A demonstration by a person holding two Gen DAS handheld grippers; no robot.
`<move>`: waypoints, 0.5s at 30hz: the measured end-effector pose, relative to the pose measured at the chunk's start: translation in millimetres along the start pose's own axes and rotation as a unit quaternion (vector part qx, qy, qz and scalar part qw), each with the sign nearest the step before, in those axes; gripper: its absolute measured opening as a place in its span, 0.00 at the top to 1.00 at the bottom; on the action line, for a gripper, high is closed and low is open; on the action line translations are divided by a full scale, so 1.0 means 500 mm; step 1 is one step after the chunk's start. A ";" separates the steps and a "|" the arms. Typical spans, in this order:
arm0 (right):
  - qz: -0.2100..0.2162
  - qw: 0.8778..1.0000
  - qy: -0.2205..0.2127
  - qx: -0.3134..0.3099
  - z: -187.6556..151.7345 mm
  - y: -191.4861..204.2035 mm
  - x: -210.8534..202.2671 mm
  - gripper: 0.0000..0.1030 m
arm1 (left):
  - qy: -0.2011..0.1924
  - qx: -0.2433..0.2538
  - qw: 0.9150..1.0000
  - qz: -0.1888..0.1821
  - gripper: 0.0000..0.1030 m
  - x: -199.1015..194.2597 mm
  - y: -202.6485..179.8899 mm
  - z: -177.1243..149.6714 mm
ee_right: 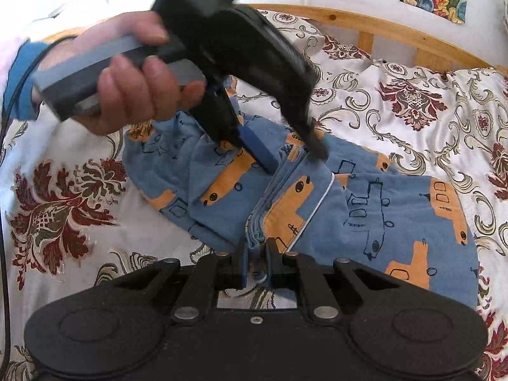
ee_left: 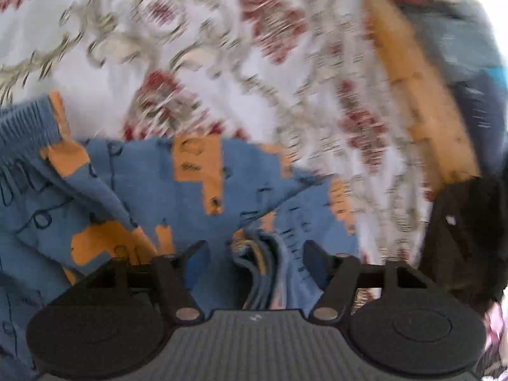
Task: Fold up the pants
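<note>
Blue pants (ee_right: 381, 209) printed with orange vehicles lie bunched on the bed. They also fill the lower left of the left wrist view as blue pants (ee_left: 190, 197). My right gripper (ee_right: 255, 263) is shut on a stacked fold of their edge at the near side. Over the far part of the same fold, my left gripper (ee_right: 295, 158) points down with its jaws apart. In its own blurred view the left gripper (ee_left: 255, 254) is open, and the layered cloth edge (ee_left: 263, 263) runs between its fingers (ee_left: 197, 254) without either pad pressing on it.
A floral white, red and olive bedspread (ee_right: 412, 101) covers the bed. A wooden headboard (ee_right: 365, 22) runs along the back, with pictures on the wall above. A hand (ee_right: 133, 95) holds the left gripper's grey handle. A dark blurred shape (ee_left: 460, 238) sits at the right edge.
</note>
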State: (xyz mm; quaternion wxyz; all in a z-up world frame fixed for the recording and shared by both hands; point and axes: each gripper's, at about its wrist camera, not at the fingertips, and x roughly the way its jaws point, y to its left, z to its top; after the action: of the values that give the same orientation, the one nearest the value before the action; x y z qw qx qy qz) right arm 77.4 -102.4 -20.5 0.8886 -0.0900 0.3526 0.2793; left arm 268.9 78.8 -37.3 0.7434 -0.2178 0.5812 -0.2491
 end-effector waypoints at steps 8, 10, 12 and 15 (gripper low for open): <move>0.004 1.000 -0.004 -0.001 0.001 -0.002 -0.009 0.89 | -0.022 0.087 0.994 0.054 0.85 0.004 -0.058 -0.021; 0.005 1.000 -0.002 -0.002 0.000 -0.001 -0.004 0.89 | -0.053 0.166 0.982 0.074 0.85 -0.004 -0.088 -0.046; 0.006 1.000 -0.002 -0.002 -0.001 0.002 -0.001 0.89 | -0.082 0.223 0.968 0.081 0.85 -0.011 -0.097 -0.077; 0.005 1.000 -0.009 -0.005 0.002 0.004 -0.001 0.89 | -0.111 0.239 0.962 0.069 0.85 -0.028 -0.103 -0.096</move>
State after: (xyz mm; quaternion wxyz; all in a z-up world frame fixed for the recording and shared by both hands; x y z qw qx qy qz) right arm 76.3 -100.6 -19.3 0.8898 -0.0901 0.3439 0.2861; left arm 213.5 45.7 -6.2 0.8490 -0.0196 0.4325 -0.3029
